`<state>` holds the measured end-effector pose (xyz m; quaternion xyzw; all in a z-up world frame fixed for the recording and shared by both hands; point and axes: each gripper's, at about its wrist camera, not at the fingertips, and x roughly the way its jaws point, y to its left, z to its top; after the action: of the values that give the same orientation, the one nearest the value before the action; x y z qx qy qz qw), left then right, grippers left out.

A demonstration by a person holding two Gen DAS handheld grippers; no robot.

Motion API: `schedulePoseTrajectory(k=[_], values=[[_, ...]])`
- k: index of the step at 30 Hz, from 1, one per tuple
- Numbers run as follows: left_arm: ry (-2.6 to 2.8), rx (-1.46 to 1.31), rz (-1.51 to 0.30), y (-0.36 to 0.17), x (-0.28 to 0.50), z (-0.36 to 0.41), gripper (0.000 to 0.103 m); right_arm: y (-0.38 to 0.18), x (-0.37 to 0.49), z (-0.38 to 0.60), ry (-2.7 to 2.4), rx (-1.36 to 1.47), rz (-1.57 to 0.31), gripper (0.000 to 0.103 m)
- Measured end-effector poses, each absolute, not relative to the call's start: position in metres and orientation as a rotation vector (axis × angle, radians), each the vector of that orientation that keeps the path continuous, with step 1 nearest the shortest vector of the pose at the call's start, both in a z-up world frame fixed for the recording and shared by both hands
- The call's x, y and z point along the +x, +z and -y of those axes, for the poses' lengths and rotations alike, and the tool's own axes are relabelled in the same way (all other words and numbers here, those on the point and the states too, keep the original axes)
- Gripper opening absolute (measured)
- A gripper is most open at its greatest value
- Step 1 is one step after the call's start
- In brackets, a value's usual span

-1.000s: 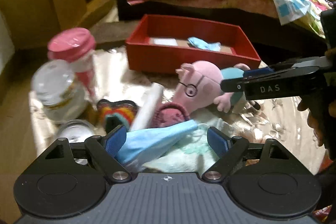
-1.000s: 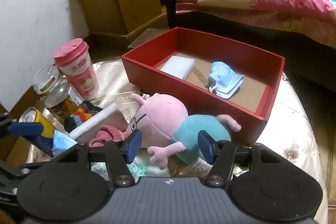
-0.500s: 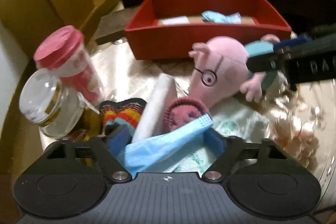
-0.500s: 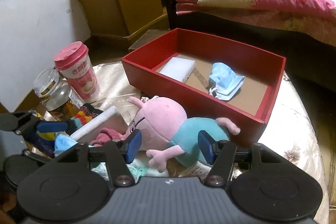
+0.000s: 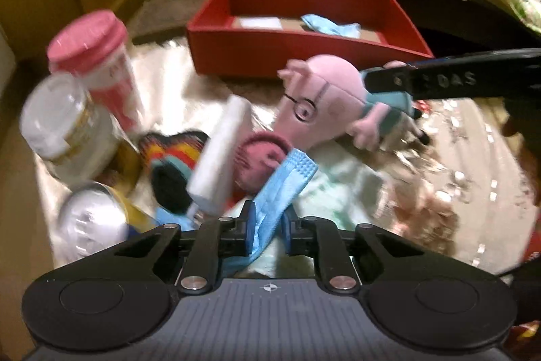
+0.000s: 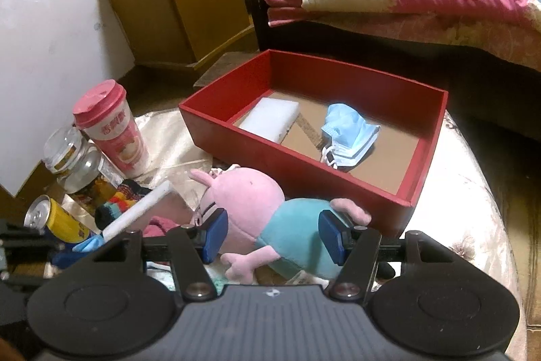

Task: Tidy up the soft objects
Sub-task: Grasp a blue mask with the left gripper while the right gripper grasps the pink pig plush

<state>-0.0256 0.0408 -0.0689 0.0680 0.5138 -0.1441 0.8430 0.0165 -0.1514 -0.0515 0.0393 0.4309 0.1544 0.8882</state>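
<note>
Left gripper [image 5: 267, 230] fingers just closed, pinching mask [image 5: 282, 183]: limp, light, slips easily. Right gripper [image 6: 272, 237] half-open astride plush [image 6: 267, 219], not gripping.

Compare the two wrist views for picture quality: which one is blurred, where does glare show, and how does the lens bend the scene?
Left wrist view: motion blur smears the pink-lidded cup and glass jar; the shiny tablecloth glares. Right wrist view: sharp, the red box crisp, light warm and dim. Both views: fisheye bending toward the edges, dark corners.
</note>
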Motion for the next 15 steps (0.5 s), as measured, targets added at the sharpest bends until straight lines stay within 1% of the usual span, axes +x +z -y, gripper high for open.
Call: schedulePoseTrajectory(k=[3, 4, 9, 11, 12, 15], values=[[-0.325, 0.178, -1.093, -0.071, -0.026, -0.038, 0.015, -0.054, 0.02, 0.153, 0.325, 0.078, -0.904, 0.032], [-0.31, 0.203, -1.09, -0.073, -0.025, -0.037, 0.019, -0.056, 0.023, 0.153, 0.329, 0.073, -0.915, 0.032], [-0.301, 0.254, -1.108, -0.082, -0.011, -0.034, 0.026, -0.061, 0.029, 0.145, 0.363, -0.003, -0.9, 0.033], [-0.287, 0.289, -1.108, -0.086, -0.004, -0.033, 0.043, -0.062, 0.032, 0.141, 0.38, -0.026, -0.9, 0.038], [-0.285, 0.3, -1.116, -0.089, -0.002, -0.033, 0.043, -0.063, 0.033, 0.141, 0.385, -0.03, -0.898, 0.042], [-0.294, 0.302, -1.127, -0.094, -0.001, -0.033, 0.042, -0.066, 0.035, 0.137, 0.398, -0.062, -0.899, 0.047]])
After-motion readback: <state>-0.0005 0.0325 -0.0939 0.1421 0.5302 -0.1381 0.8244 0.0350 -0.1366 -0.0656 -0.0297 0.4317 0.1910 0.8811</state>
